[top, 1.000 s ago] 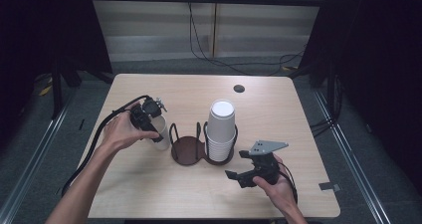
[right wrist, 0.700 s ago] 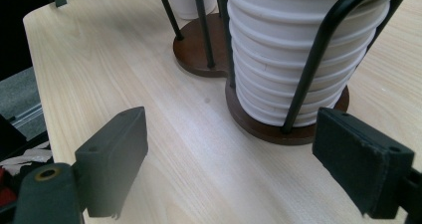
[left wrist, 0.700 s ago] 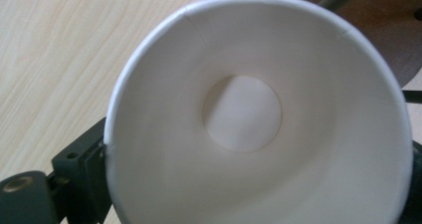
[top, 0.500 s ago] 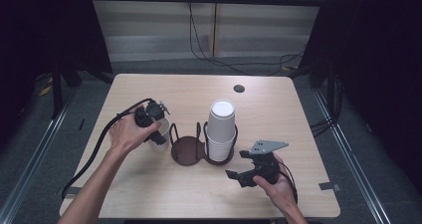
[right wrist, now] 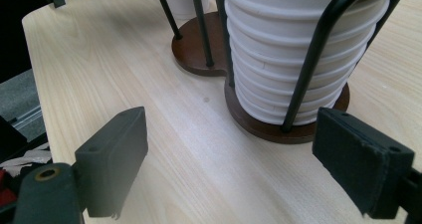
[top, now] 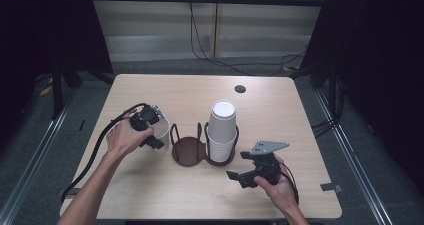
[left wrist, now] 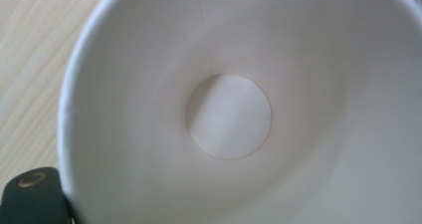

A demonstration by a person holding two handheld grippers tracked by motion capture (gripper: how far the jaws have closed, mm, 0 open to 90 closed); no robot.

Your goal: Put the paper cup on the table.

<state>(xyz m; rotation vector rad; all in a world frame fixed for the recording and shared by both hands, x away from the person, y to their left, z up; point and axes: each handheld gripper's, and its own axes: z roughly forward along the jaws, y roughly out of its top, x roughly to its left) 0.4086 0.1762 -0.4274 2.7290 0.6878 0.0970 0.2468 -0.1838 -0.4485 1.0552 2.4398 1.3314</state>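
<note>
**Single cup at left gripper, beside the holder**

A white paper cup (top: 161,130) is seen standing on the table (top: 150,195), just left of the brown cup holder (top: 189,150). The left gripper (top: 150,135) is set at its rim; its jaws have just been closing, but a pinch on the wall cannot be told. The cup's empty inside (left wrist: 229,117) is looked into. The left hand (top: 122,137) is curled over the gripper. The right gripper (top: 247,167) is held low, jaws spread, facing the stacked cups (top: 221,132). No writing is legible.
</note>
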